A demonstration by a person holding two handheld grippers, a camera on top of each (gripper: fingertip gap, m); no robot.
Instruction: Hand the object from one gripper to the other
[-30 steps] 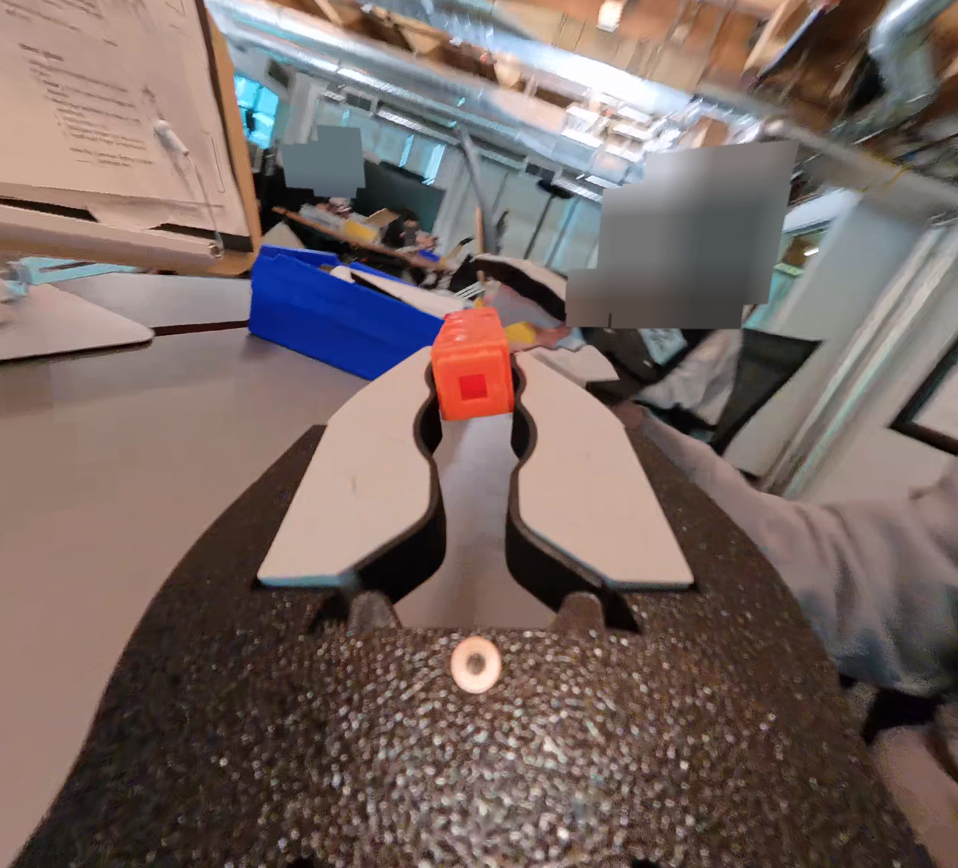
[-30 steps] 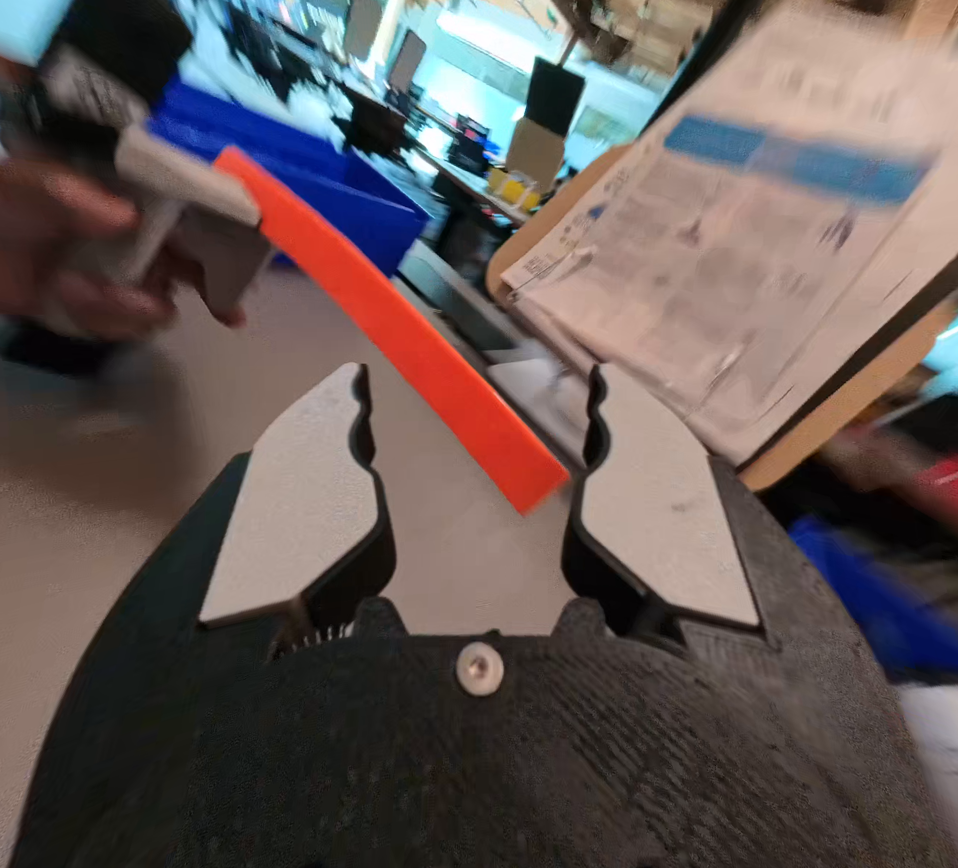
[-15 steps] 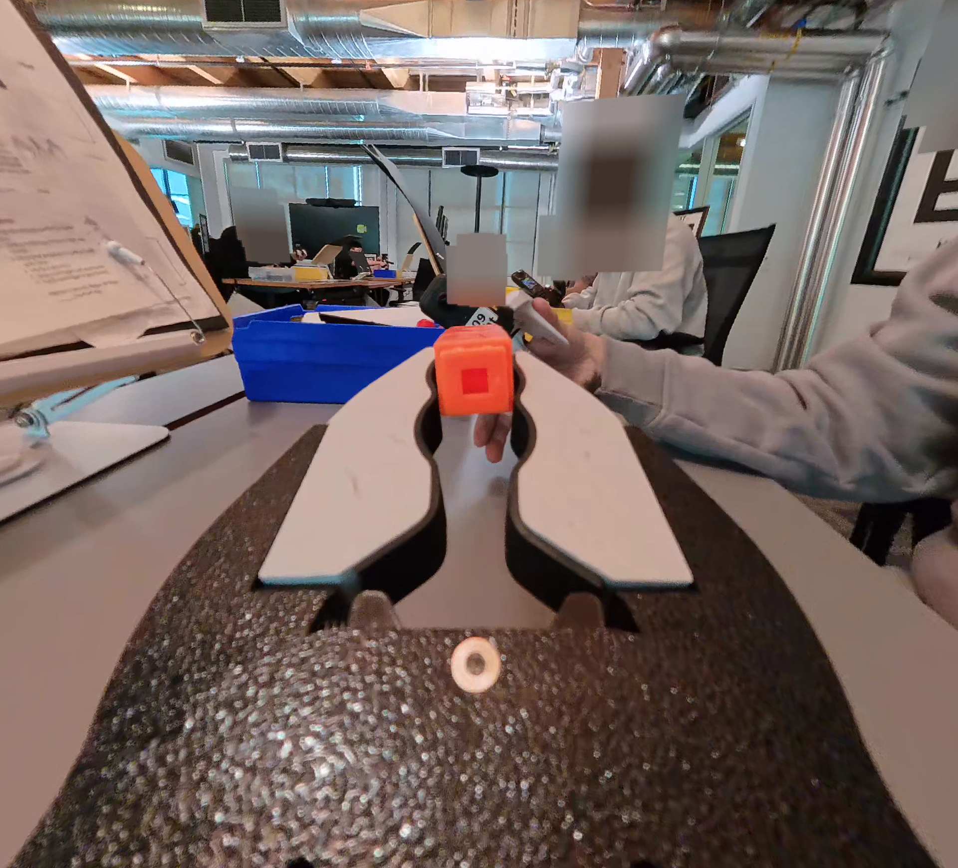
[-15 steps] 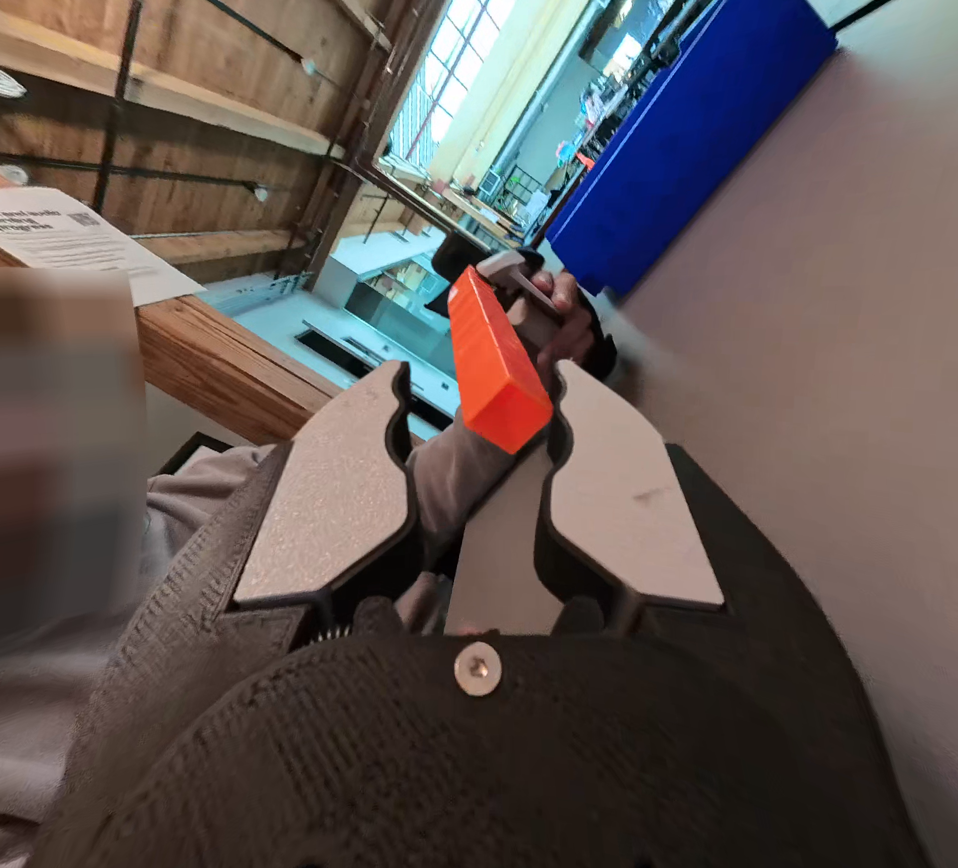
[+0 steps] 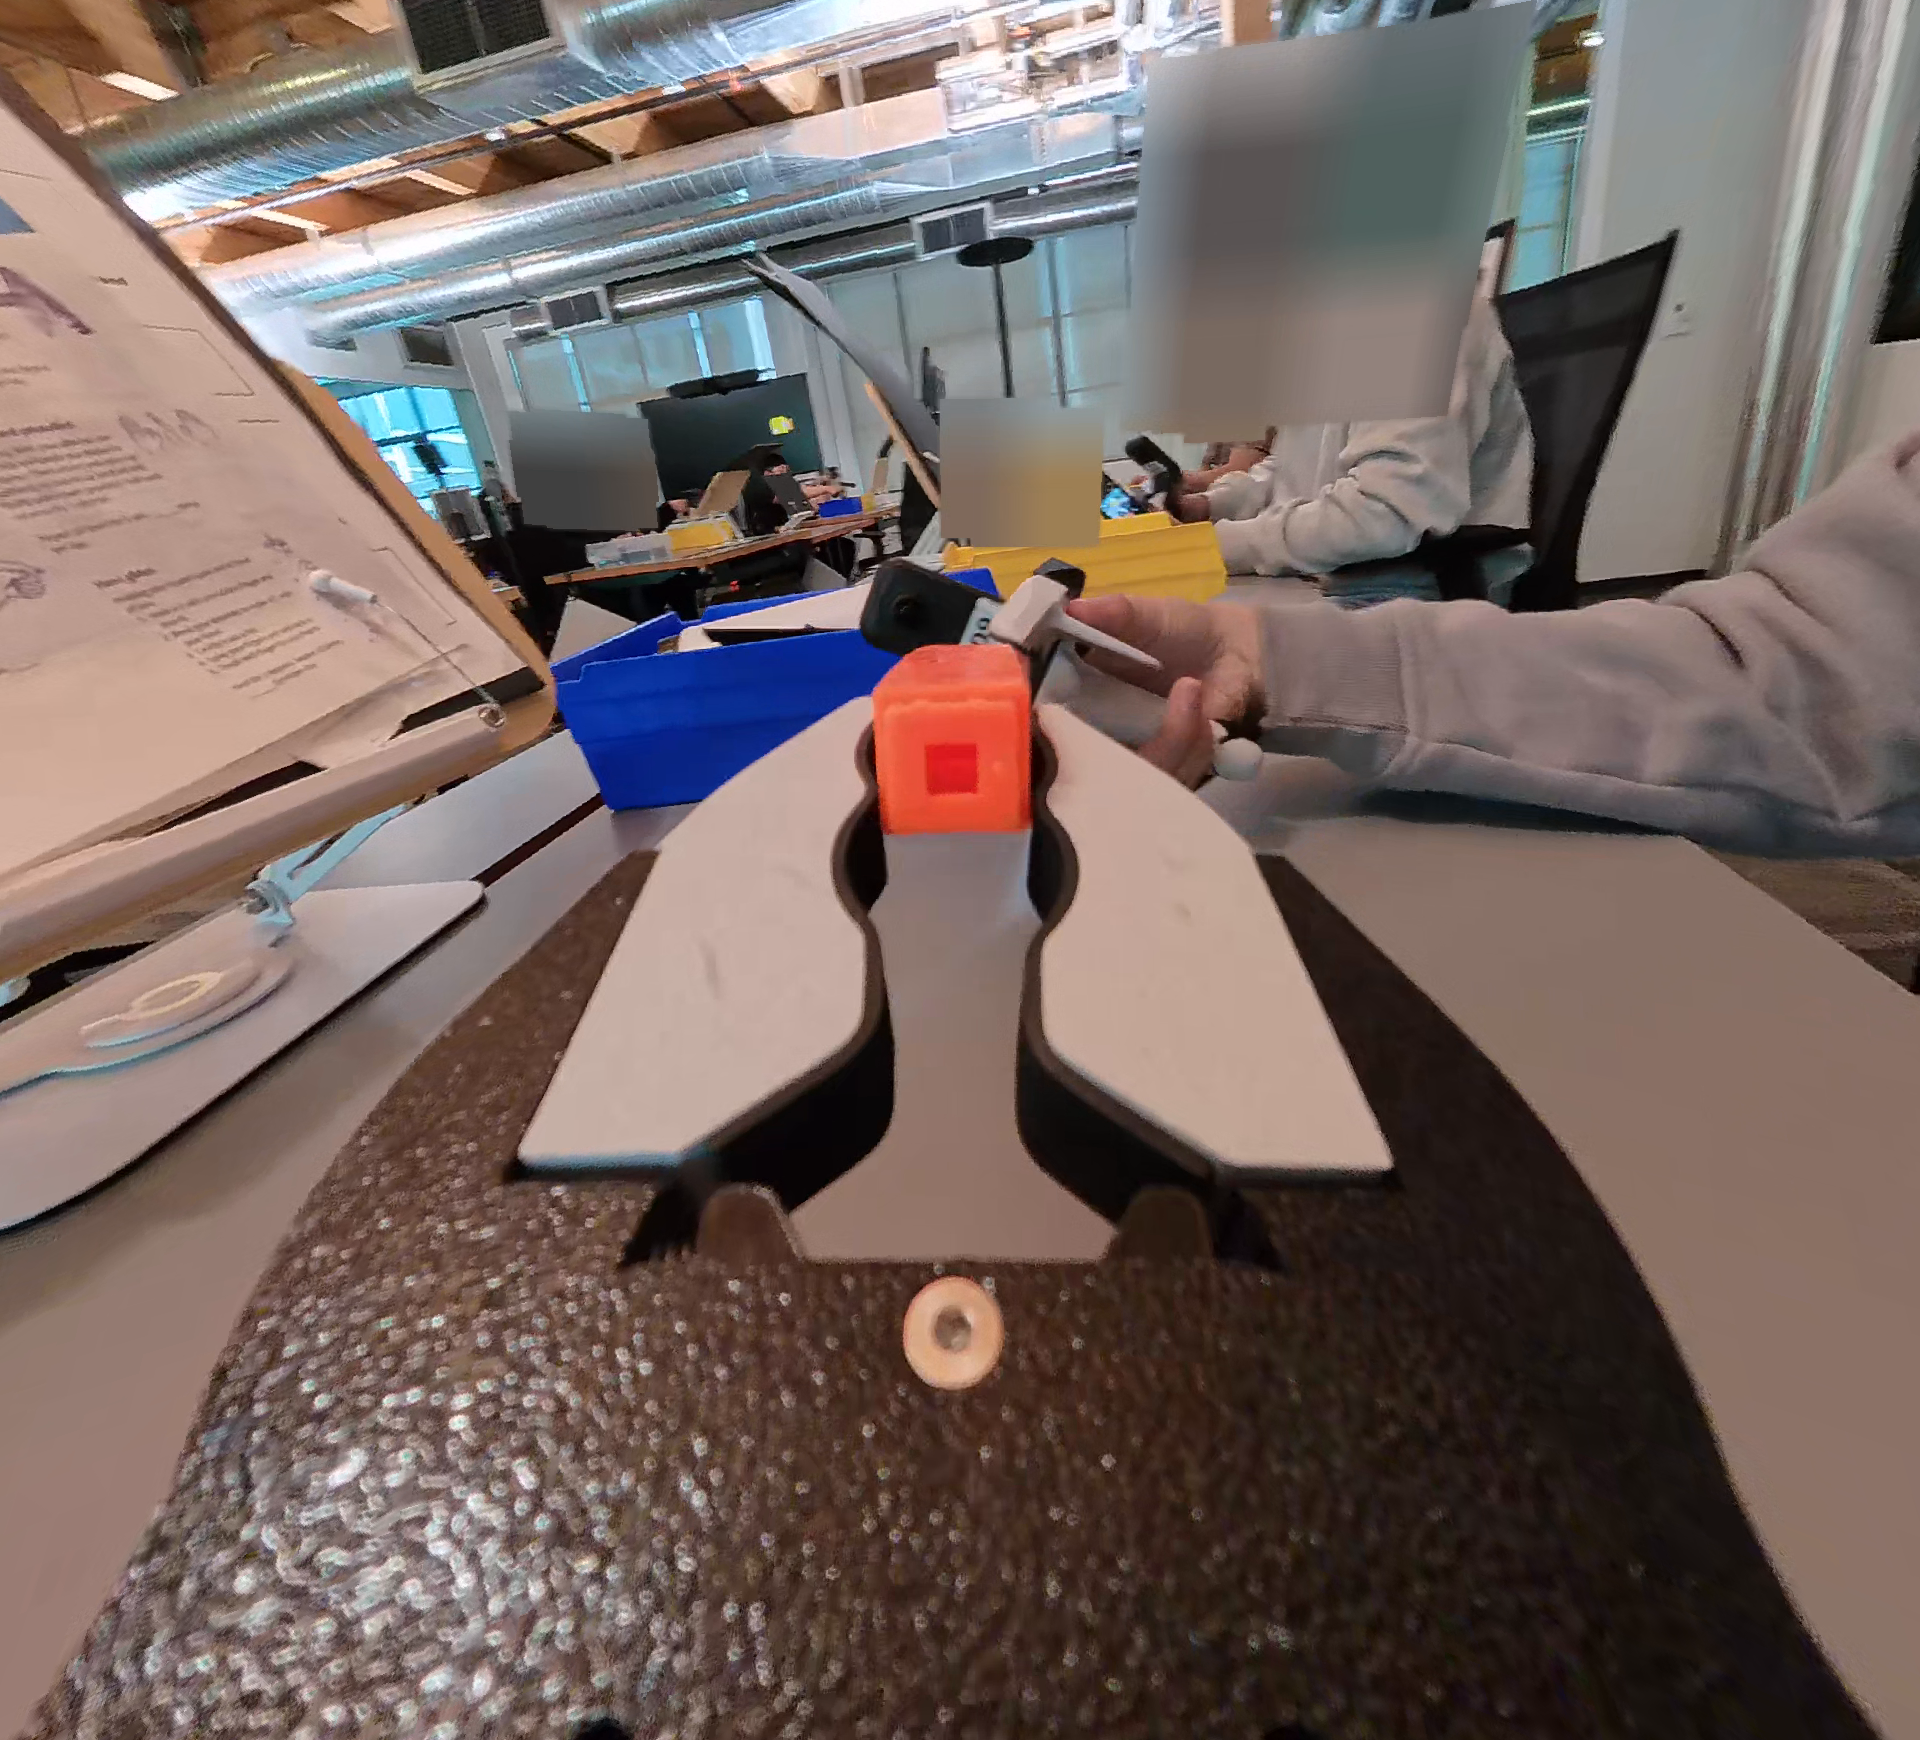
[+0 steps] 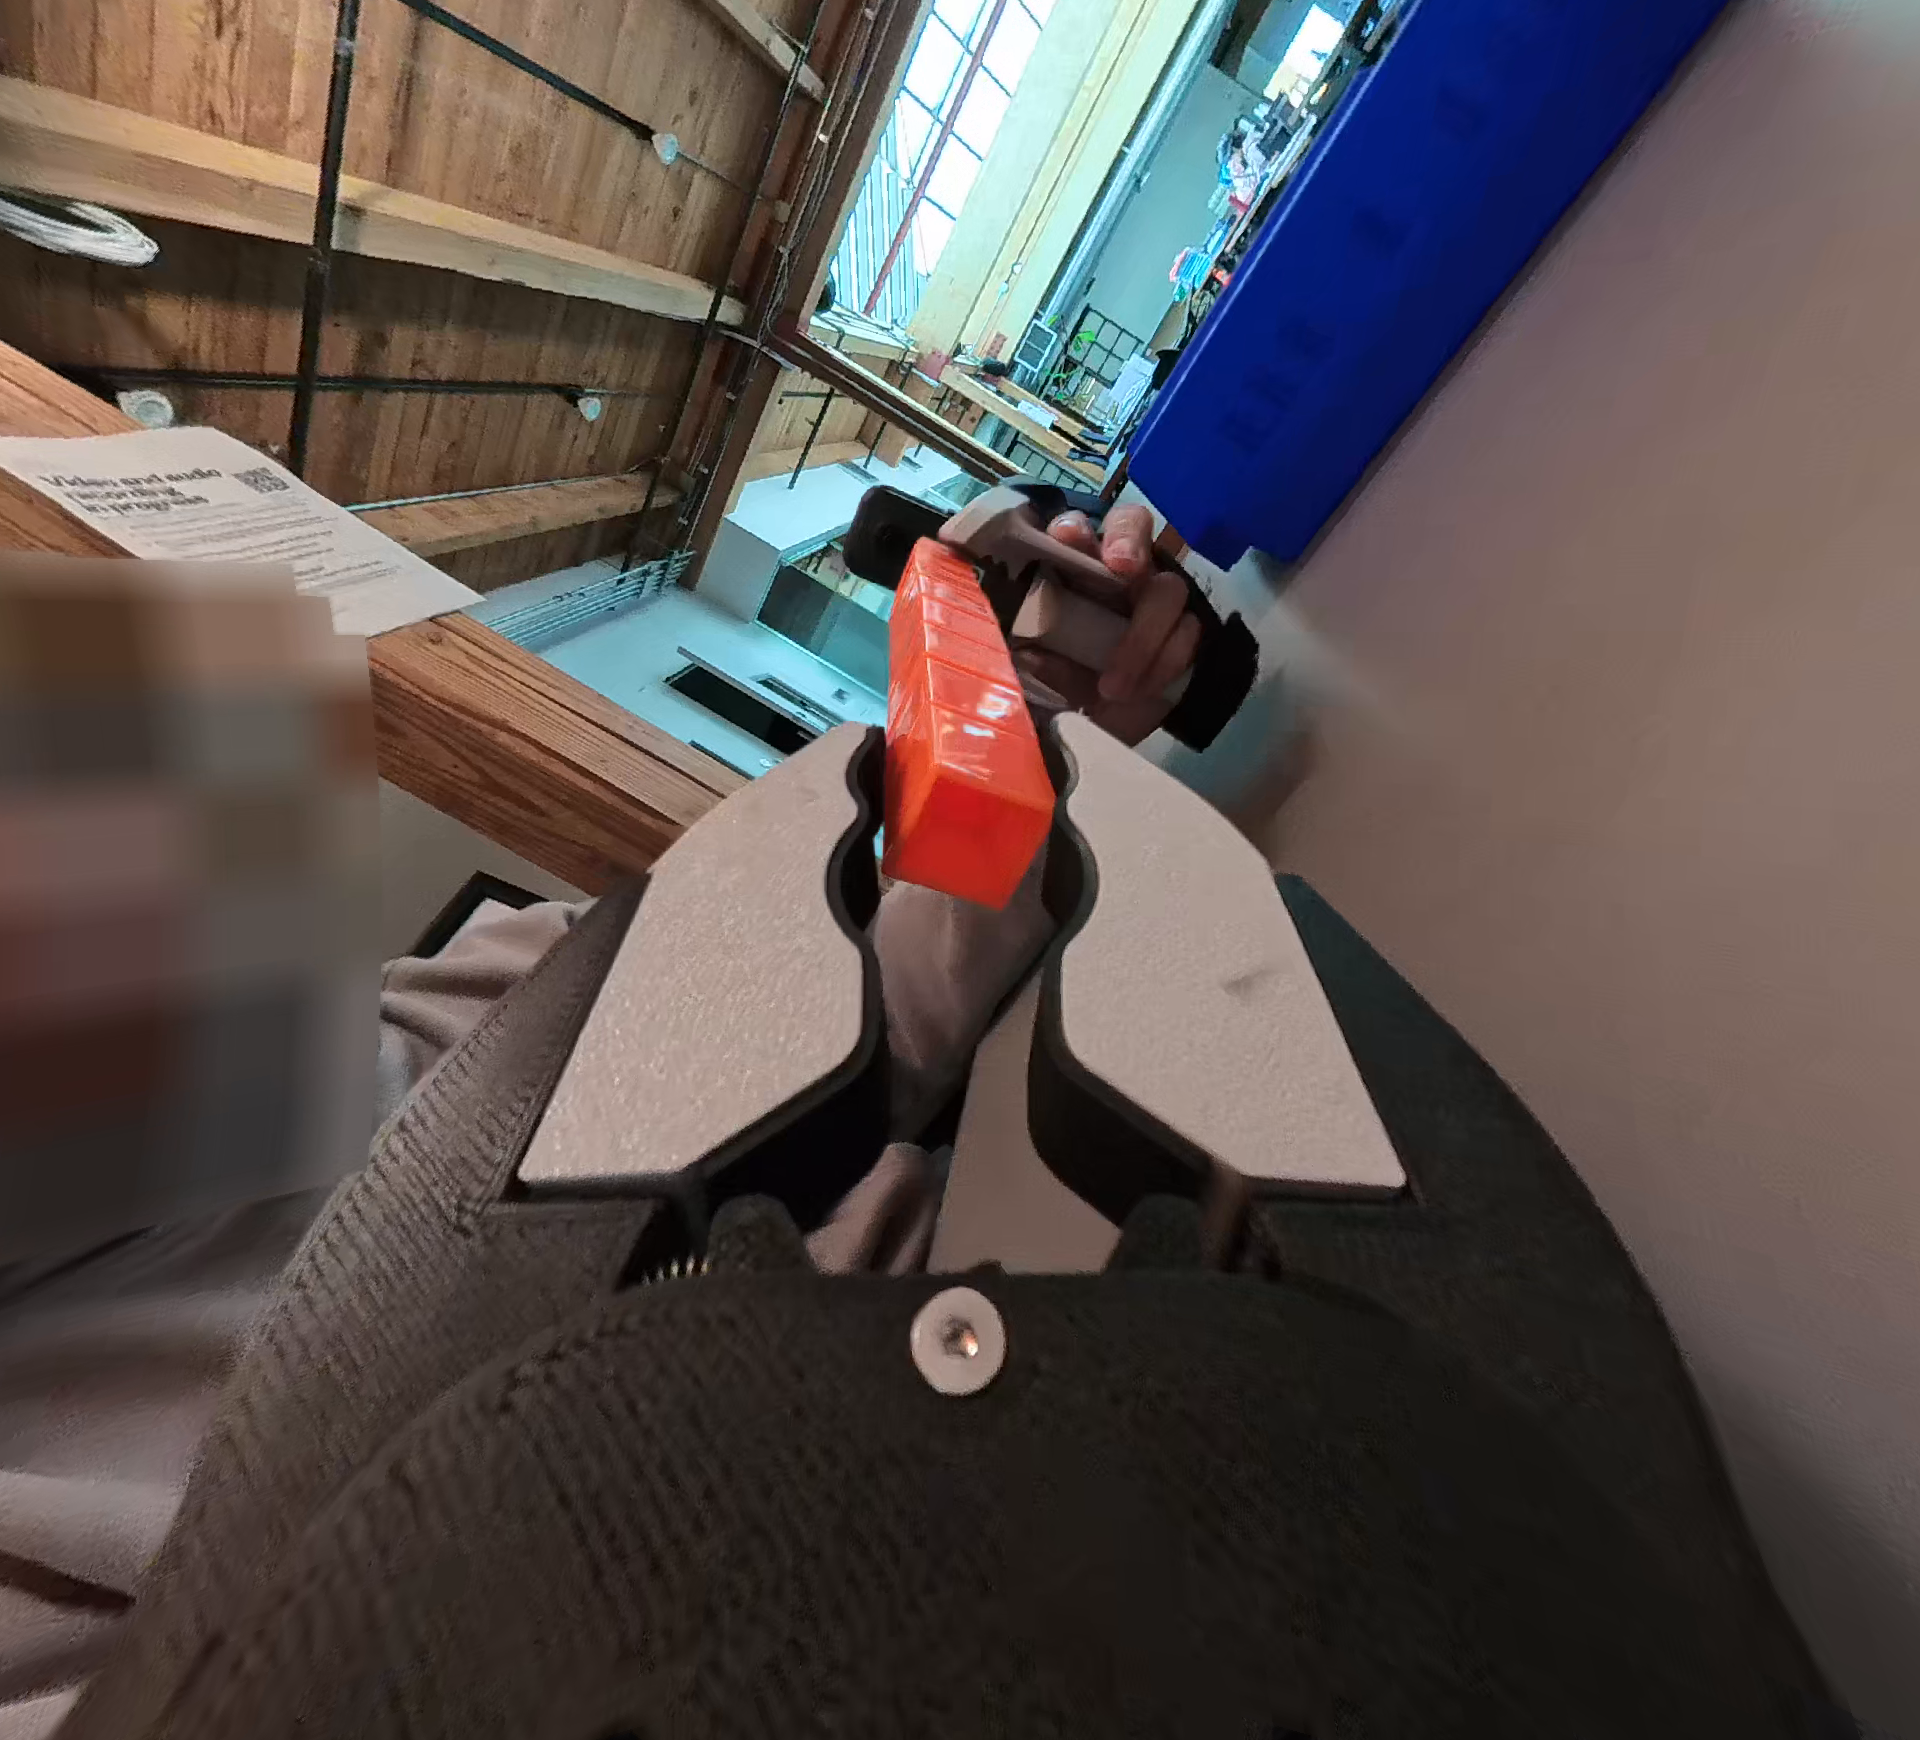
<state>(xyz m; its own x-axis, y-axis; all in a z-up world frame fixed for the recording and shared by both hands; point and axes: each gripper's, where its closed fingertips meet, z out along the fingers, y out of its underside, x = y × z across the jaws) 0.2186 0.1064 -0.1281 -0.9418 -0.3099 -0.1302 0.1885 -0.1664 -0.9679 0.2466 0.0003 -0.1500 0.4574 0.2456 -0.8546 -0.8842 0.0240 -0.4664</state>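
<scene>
A long orange bar (image 5: 953, 755) is held in the air over the grey table (image 5: 1558, 1015). My left gripper (image 5: 953, 729) is shut on its near end, seen end-on. My right gripper (image 6: 961, 734) has both fingers against the other end of the bar (image 6: 956, 807), shut on it. In the right wrist view the left gripper (image 6: 997, 537) shows at the bar's far end, held in a hand. In the left wrist view the right gripper (image 5: 987, 620) shows just behind the bar, held by a hand in a grey sleeve (image 5: 1558, 714).
A blue bin (image 5: 717, 714) stands at the back of the table and also shows in the right wrist view (image 6: 1455, 184). A document stand with papers (image 5: 208, 599) is at the left. A yellow bin (image 5: 1132, 558) and a seated person (image 5: 1371, 485) are farther back. There is about 12 cm between the tips of the two grippers.
My right gripper has turned, come in line with the bar and closed its fingers onto the bar's free end. My left gripper has kept its hold and tilted level.
</scene>
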